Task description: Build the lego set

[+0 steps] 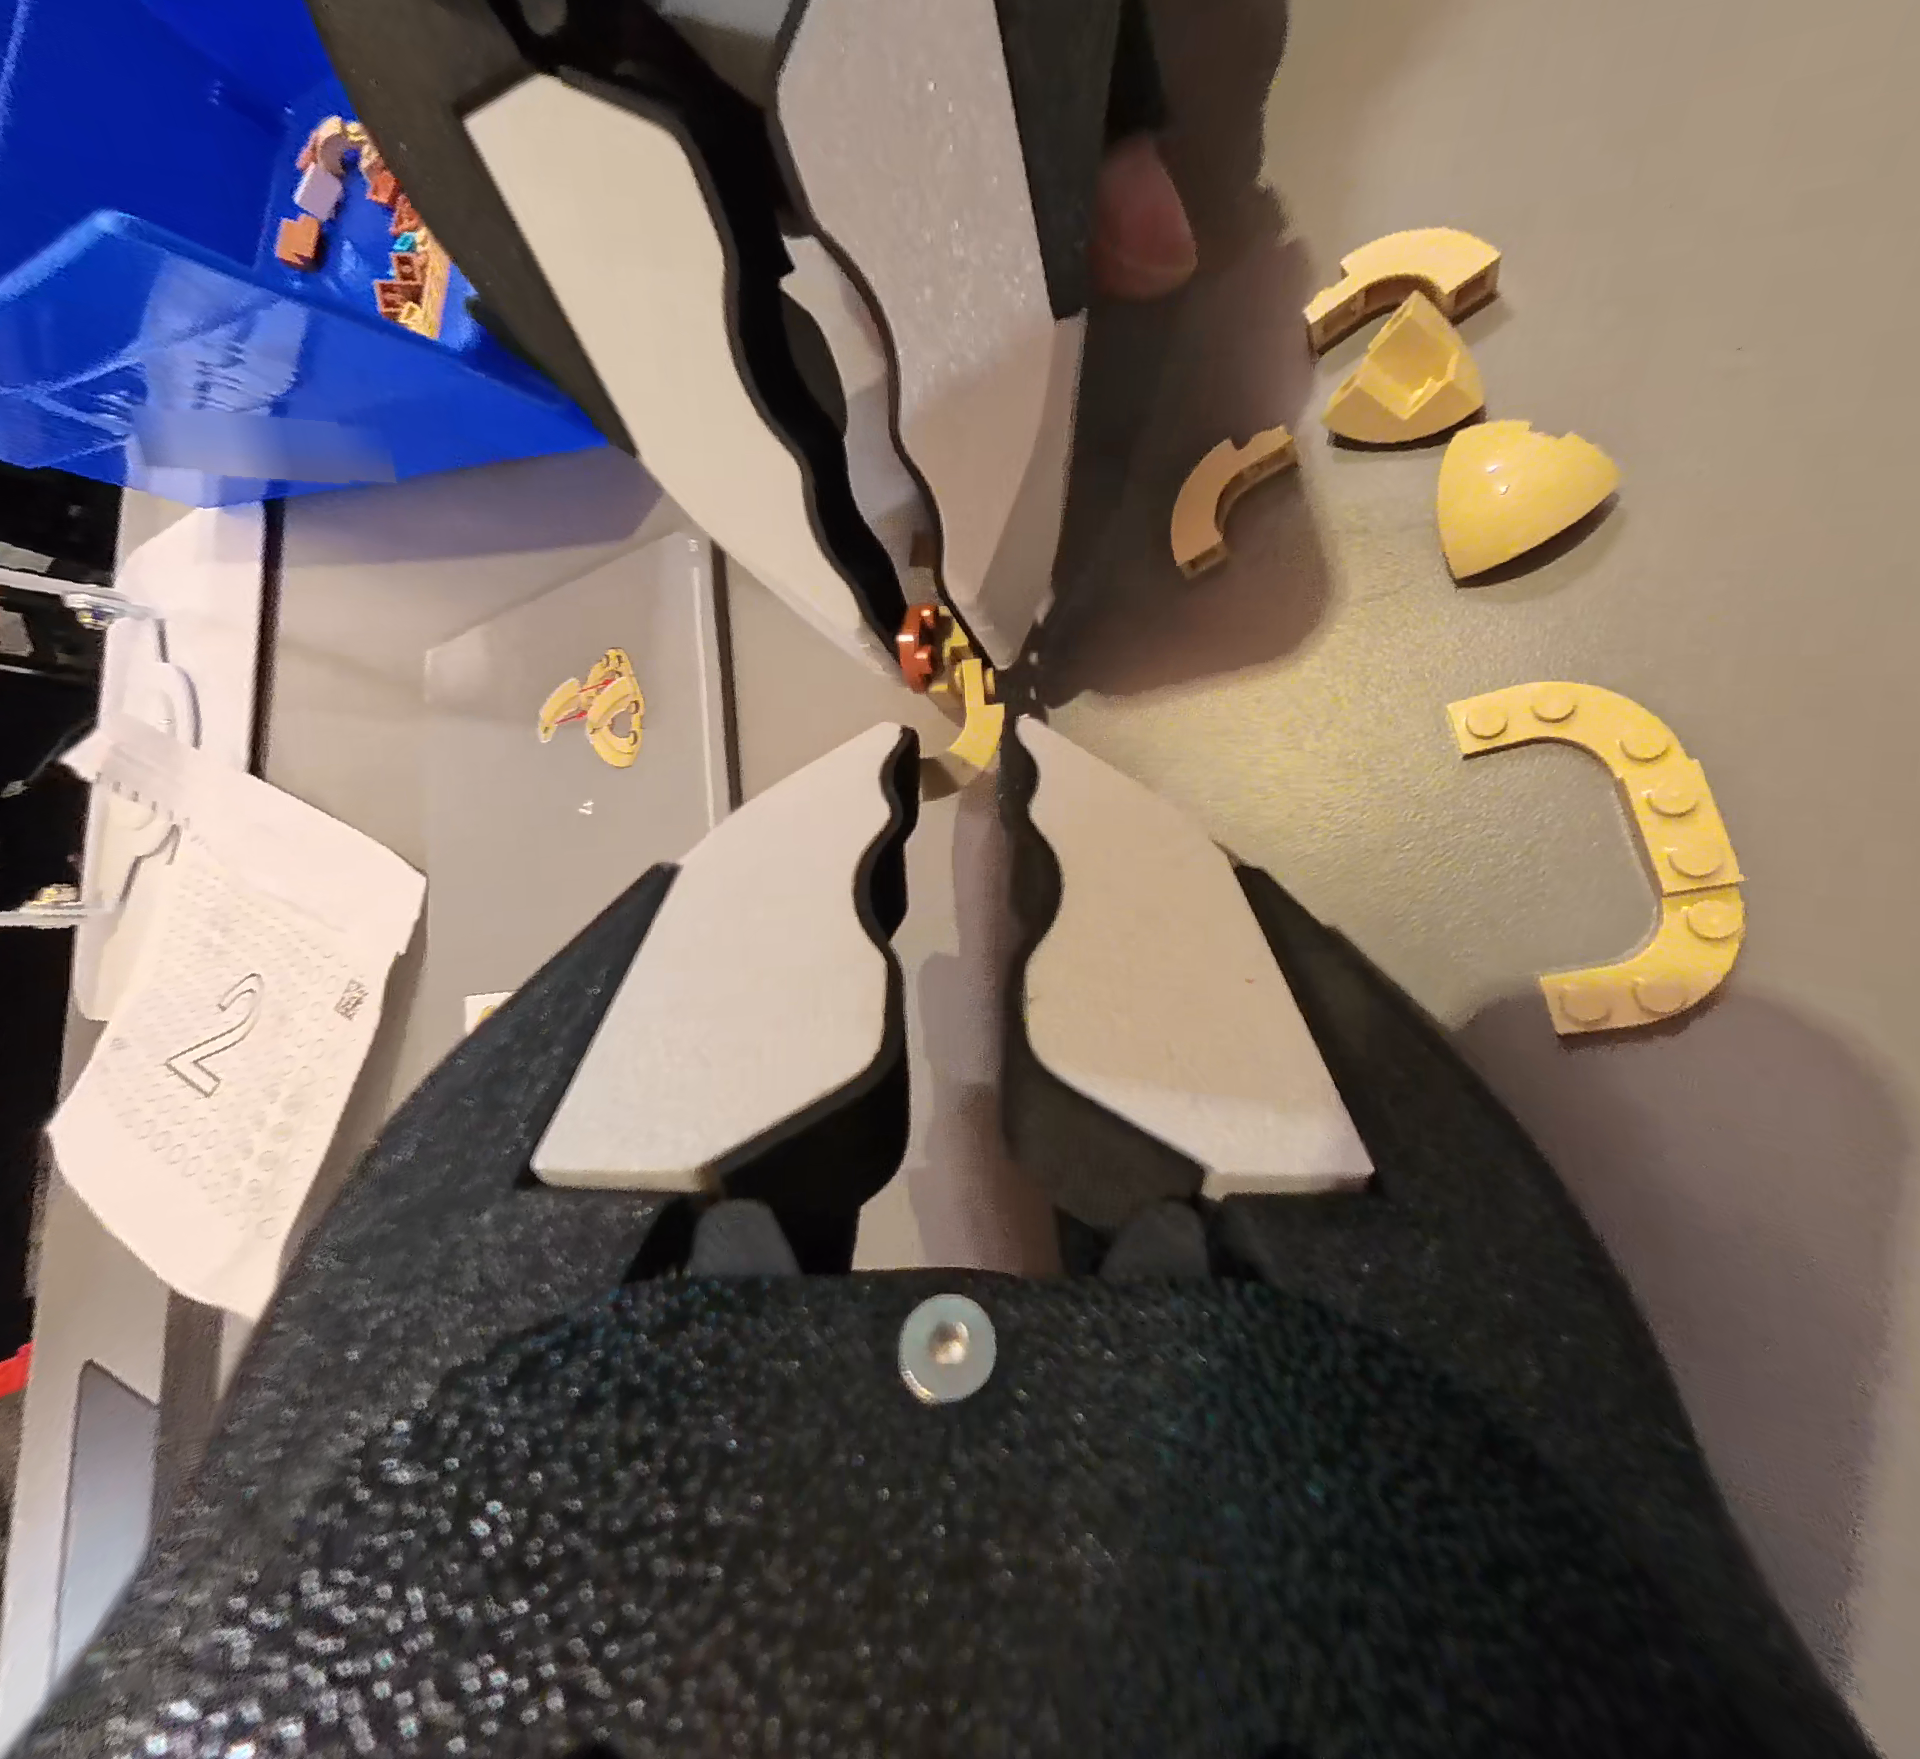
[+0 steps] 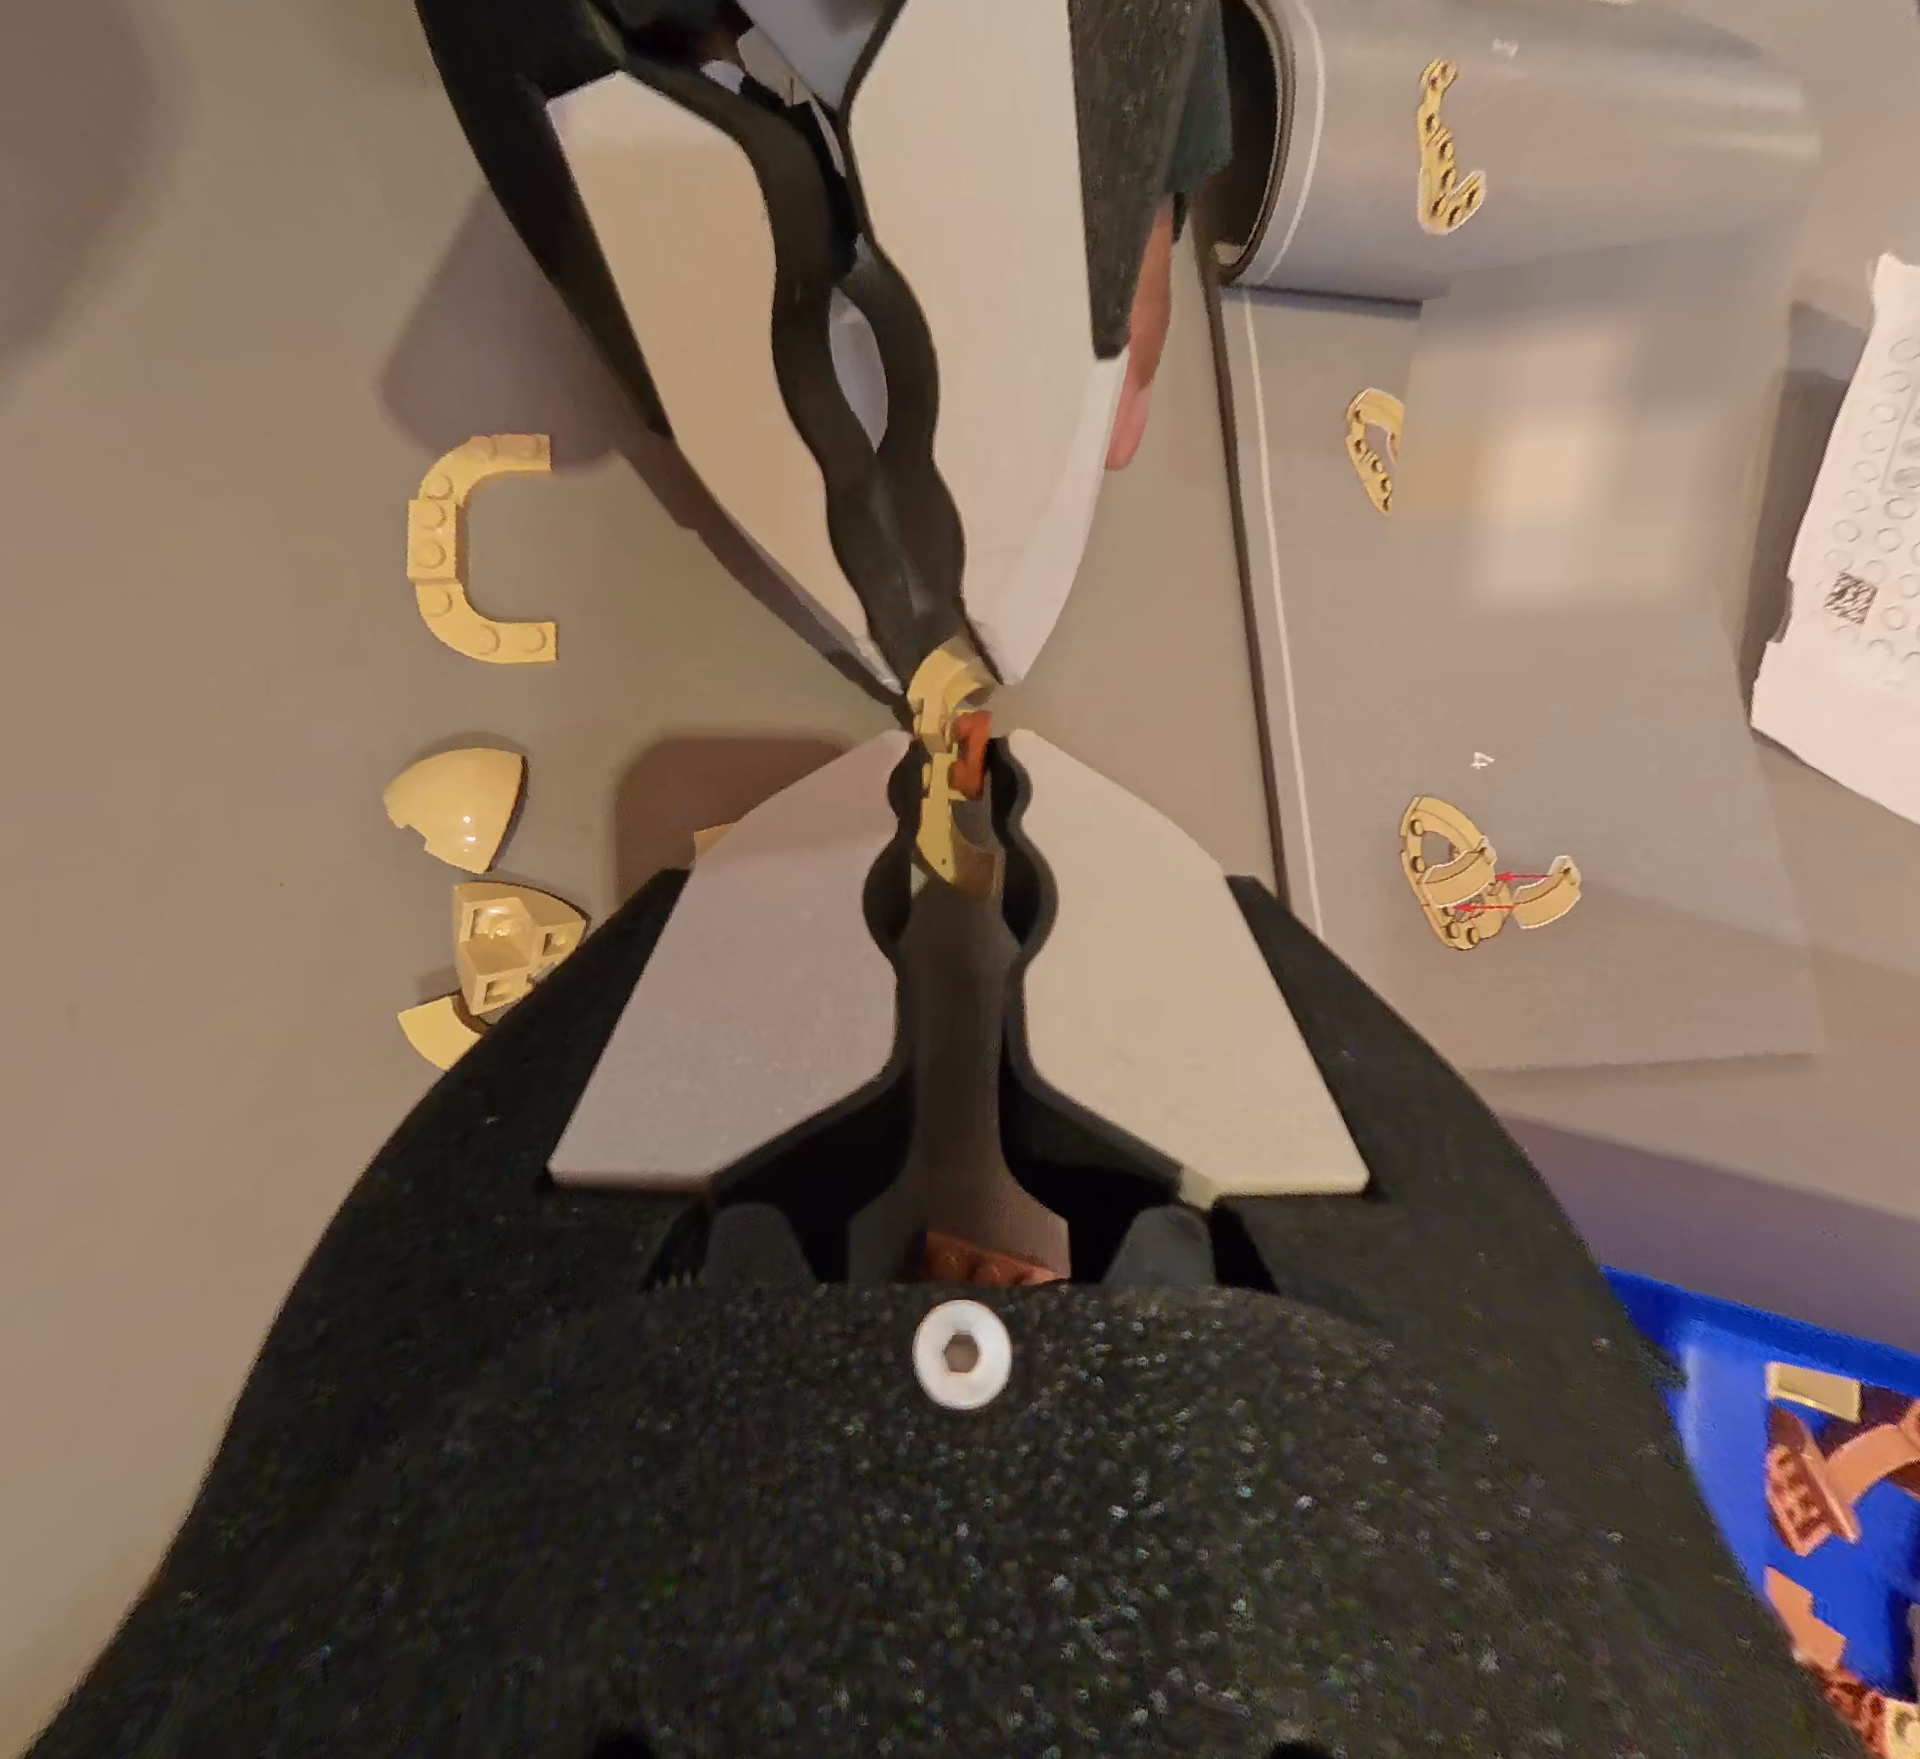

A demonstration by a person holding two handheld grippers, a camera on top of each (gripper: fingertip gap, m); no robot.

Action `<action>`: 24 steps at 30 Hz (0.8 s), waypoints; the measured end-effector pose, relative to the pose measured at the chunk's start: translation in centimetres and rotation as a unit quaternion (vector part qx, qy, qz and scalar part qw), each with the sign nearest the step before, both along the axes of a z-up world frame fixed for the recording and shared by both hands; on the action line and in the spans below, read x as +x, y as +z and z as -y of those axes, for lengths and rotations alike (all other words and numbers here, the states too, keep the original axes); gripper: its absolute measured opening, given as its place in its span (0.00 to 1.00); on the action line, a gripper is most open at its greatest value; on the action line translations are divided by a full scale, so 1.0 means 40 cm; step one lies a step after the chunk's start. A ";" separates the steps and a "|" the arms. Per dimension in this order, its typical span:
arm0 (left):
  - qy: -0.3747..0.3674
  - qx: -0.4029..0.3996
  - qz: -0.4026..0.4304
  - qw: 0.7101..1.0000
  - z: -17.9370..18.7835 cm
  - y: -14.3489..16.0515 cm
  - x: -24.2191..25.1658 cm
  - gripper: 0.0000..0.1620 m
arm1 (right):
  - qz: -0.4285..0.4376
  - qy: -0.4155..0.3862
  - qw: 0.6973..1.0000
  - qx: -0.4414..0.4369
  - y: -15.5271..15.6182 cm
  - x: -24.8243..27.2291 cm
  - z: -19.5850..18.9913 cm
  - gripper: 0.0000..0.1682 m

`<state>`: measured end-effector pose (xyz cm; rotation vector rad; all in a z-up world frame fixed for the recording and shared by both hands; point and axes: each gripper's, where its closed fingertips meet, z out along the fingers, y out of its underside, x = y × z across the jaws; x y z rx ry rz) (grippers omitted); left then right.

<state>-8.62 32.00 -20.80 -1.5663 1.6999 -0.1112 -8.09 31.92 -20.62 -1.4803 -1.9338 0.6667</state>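
The left gripper (image 1: 961,738) and right gripper (image 2: 956,753) met tip to tip at frame centre in both wrist views, each pinching the small tan-and-brown lego assembly (image 1: 951,686) held above the grey table (image 1: 1558,99). Its curved tan piece ran roughly along the fingers' axis; exact orientation unclear. Loose tan pieces, including a U-shaped studded plate (image 1: 1652,852), lay at right of the left view, with a printed white bag (image 1: 234,1013) lower left, a blue bin (image 1: 135,151) upper left and open table between.

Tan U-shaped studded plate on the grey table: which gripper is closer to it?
Left. The tan U-shaped plate lies alongside the left gripper; the right gripper has it out beyond its fingertips, off to one side.
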 end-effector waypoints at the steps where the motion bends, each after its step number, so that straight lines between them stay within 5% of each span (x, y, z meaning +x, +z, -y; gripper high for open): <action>1: 0.002 0.005 -0.003 1.000 -0.001 0.004 -0.002 0.09 | -0.005 0.000 1.000 0.006 0.005 -0.002 -0.001 0.07; 10: 0.023 0.015 -0.057 0.998 0.006 -0.003 -0.016 0.08 | 0.019 0.000 0.995 0.095 -0.002 -0.013 0.000 0.07; 24: 0.022 0.024 -0.092 0.995 0.018 -0.010 -0.015 0.04 | 0.021 0.001 0.994 0.111 -0.004 -0.016 0.002 0.07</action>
